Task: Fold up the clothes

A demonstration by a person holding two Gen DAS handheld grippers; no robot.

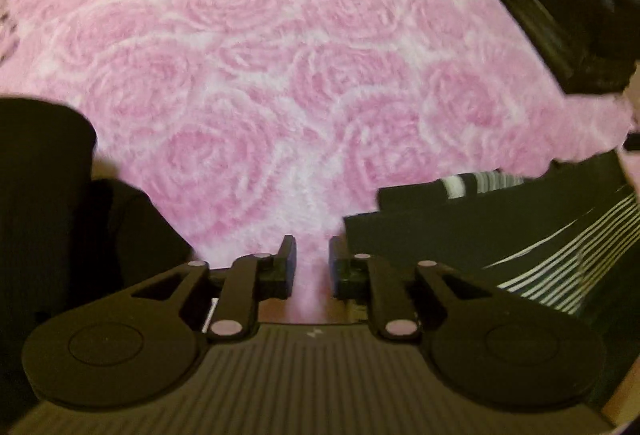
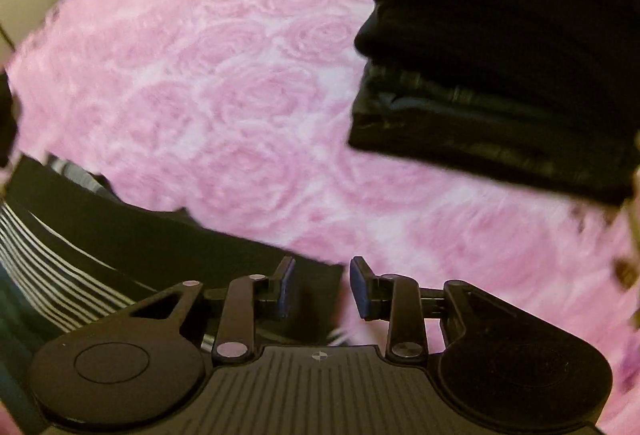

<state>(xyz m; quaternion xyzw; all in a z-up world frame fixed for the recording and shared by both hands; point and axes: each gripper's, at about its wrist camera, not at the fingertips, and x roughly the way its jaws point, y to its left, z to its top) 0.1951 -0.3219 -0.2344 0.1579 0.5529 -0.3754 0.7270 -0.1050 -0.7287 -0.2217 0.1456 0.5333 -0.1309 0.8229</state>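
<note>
Two grippers' fingers parted (nothing held), left gripper over open pink blanket, right gripper at striped garment edge.

Both the left gripper and right gripper are matte black, with ribbed bases, silver pivot screws, and seemingly dark blue finger pads.

Spread underneath everything, fluffy pink rose-patterned blanket; on it at the far right, stack of folded black clothes; near left, flat black-and-white striped garment.
</note>
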